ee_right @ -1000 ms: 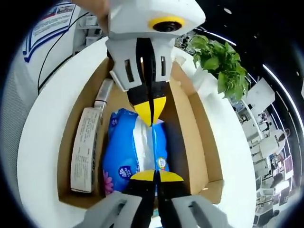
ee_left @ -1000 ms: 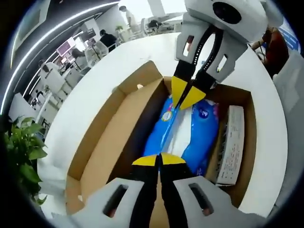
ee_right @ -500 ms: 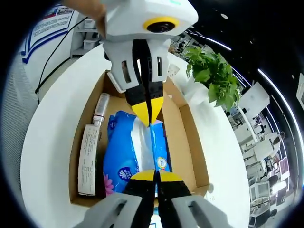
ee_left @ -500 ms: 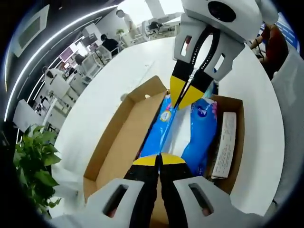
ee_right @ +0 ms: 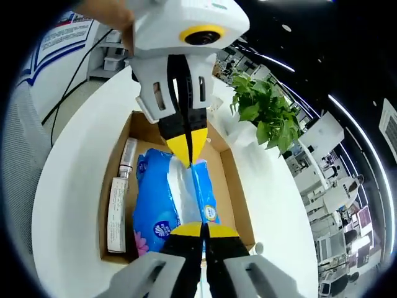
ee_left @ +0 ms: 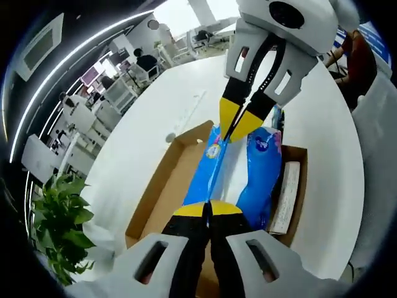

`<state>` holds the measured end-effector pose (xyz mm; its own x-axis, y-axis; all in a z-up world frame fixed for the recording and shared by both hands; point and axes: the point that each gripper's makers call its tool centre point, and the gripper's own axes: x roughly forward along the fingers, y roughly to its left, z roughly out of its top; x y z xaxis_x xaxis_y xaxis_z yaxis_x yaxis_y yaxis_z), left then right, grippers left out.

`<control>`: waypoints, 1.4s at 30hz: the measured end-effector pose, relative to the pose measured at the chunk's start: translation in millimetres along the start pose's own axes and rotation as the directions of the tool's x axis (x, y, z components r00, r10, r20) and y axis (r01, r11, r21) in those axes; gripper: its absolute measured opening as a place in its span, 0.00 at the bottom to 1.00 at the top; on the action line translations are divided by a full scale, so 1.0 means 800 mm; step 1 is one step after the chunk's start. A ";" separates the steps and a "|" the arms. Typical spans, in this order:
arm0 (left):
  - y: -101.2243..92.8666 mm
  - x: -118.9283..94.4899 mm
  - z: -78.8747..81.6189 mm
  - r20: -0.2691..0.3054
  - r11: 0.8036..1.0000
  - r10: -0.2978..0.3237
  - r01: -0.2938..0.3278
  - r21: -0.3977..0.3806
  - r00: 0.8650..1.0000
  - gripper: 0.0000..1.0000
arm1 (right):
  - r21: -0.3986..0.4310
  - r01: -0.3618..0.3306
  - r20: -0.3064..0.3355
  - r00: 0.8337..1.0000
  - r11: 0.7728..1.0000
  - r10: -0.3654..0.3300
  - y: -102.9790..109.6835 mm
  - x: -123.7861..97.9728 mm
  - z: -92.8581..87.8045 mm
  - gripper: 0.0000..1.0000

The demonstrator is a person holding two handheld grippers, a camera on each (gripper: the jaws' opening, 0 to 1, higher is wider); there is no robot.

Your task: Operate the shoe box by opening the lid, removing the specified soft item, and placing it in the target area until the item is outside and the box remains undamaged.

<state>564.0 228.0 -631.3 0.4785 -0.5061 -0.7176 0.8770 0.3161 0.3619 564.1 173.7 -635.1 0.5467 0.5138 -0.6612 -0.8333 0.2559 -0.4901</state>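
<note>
Removal step: left hand-held gripper (ee_left: 208, 208) and right hand-held gripper (ee_right: 203, 229) clenched on tissue pack (ee_right: 162, 205) ends above shoe box (ee_right: 231, 202); next, clear its walls.

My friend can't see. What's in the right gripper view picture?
Two yellow-tipped grippers, right and left, pinch opposite ends of a soft blue plastic tissue pack over an open brown cardboard shoe box on a white round table. A green leafy plant stands behind.

the box (ee_left: 162, 186) is plain brown cardboard, not shiny. the blue pack (ee_left: 260, 167) is shiny, crinkly plastic. the table (ee_left: 155, 118) is smooth and white.
</note>
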 end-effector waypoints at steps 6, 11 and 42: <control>-0.005 -0.009 0.024 0.013 1.000 0.012 -0.012 0.020 1.000 0.00 | -0.014 0.031 0.005 0.999 0.999 -0.031 -0.011 -0.023 0.000 0.00; -0.013 -0.013 0.049 0.034 0.999 0.013 -0.014 0.034 0.999 0.00 | -0.012 0.056 -0.002 0.998 0.998 -0.056 -0.019 -0.046 -0.012 0.00; -0.086 0.055 0.185 0.098 0.993 -0.064 0.053 0.105 0.993 0.00 | 0.069 0.167 -0.081 0.984 0.984 -0.161 -0.033 -0.159 -0.145 0.00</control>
<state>531.4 65.4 -599.8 0.4235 -0.6018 -0.6771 0.9010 0.2025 0.3836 526.3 6.6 -604.0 0.6787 0.3976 -0.6175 -0.7341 0.3938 -0.5532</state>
